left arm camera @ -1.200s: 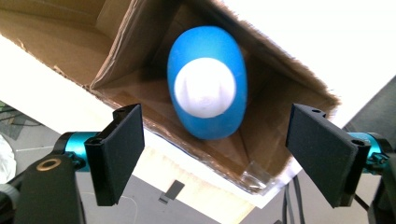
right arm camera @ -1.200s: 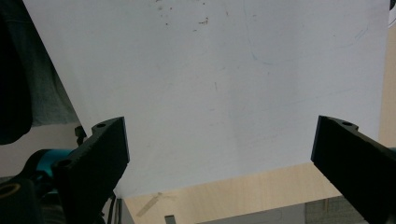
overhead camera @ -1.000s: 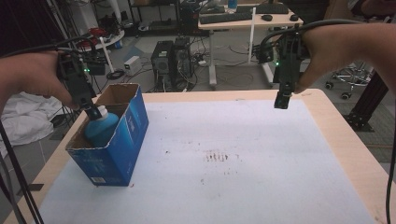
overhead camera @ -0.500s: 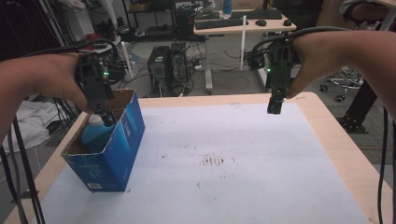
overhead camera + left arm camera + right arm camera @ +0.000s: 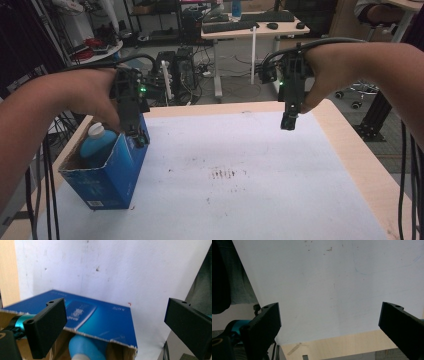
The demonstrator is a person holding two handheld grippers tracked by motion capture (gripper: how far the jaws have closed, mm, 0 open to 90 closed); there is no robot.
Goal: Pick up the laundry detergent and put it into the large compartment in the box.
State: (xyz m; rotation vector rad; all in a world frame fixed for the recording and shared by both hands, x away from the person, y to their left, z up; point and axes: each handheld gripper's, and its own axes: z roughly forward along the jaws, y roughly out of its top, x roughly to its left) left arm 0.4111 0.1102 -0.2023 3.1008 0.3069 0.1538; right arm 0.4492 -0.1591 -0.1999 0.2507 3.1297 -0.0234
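Below left fingers (image 5: pixel 139 139), bottle (image 5: pixel 96 144), boxed, unheld

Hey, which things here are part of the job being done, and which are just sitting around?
Part of the job:
- blue bottle, inside the box
- blue box, open-topped, at the table's left edge
- left tool, jaws just opened with nothing between them, over the box's rim

Just lying about:
- right tool, open and empty above the table
- desk and computer towers behind
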